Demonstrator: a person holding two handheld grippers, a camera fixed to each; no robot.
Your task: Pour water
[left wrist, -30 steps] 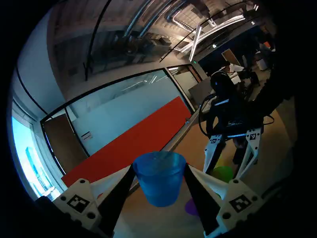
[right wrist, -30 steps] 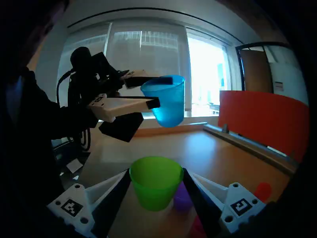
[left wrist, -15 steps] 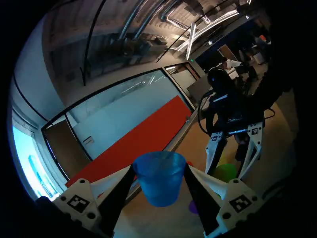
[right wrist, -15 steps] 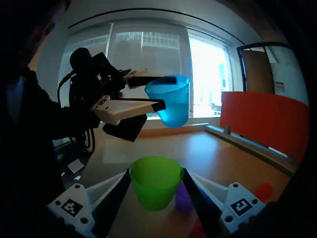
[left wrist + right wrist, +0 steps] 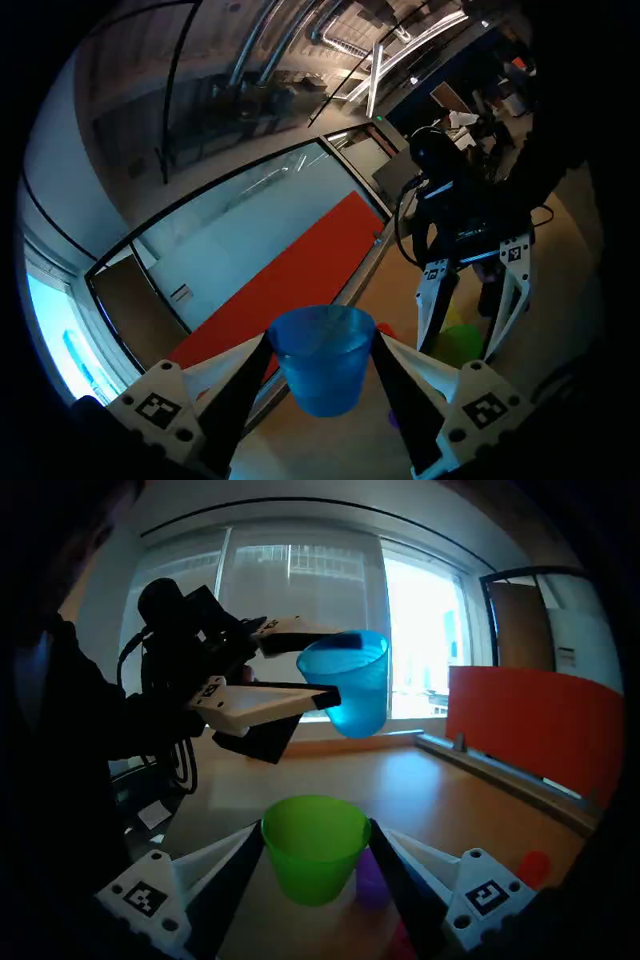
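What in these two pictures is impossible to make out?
- Water in the blue cup: left gripper view, no level shows through its tinted wall.
- Purple object: right gripper view, mostly hidden behind the green cup.
- Red object: right gripper view, small and blurred near the edge; its kind is unclear.

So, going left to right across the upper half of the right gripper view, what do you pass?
Person's dark sleeve → blue cup → sunlit window pane → orange panel. The green cup sits lower, beneath the blue cup, so it is left out.
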